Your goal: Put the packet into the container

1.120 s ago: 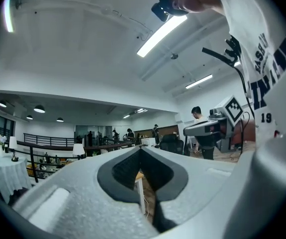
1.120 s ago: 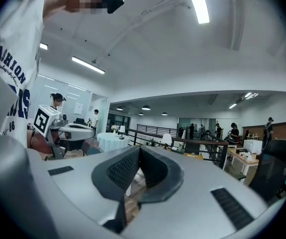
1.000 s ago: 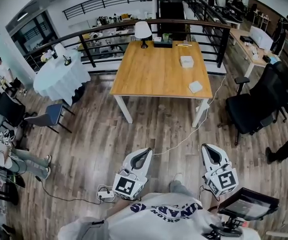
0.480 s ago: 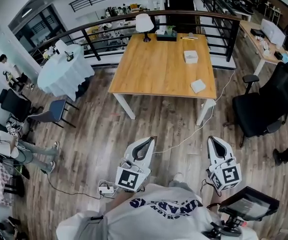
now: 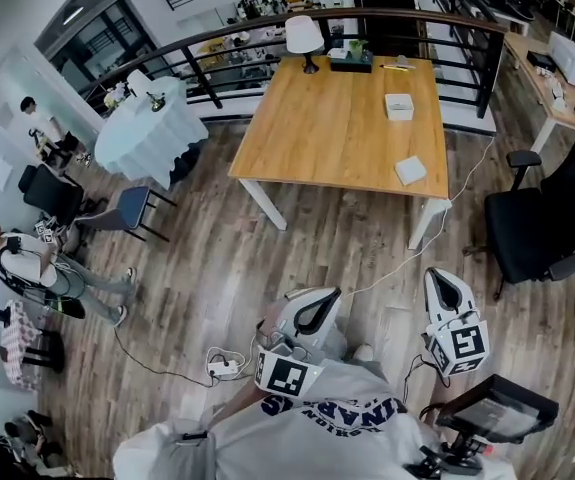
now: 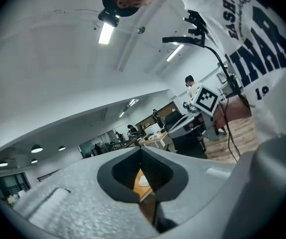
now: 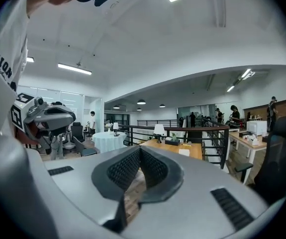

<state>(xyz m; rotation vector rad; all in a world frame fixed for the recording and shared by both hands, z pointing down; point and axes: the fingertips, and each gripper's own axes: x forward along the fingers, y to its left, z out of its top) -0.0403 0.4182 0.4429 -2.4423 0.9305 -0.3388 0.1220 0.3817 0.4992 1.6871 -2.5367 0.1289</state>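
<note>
The wooden desk (image 5: 327,138) stands on a plank floor (image 5: 217,268), well ahead of the person. The white packet (image 5: 410,171) lies flat near the desk's near right corner, close to the right edge. The white container (image 5: 399,105) sits farther along that same edge, toward the far right corner, apart from the packet. A white-shaded lamp (image 5: 304,36) stands at the far left corner, and a dark tray (image 5: 352,61) sits near it on the far edge.

Both tools hang over the floor, well short of the desk's near edge. The left tool (image 5: 329,296) is clenched, its jaw tips meeting with nothing between them, and it is rolled to one side. The right tool (image 5: 438,275) is likewise clenched and empty, and it points toward the desk.

A black office chair (image 5: 542,218) stands off the desk's right edge. A round table with a white cloth (image 5: 152,133) stands off its left edge.
</note>
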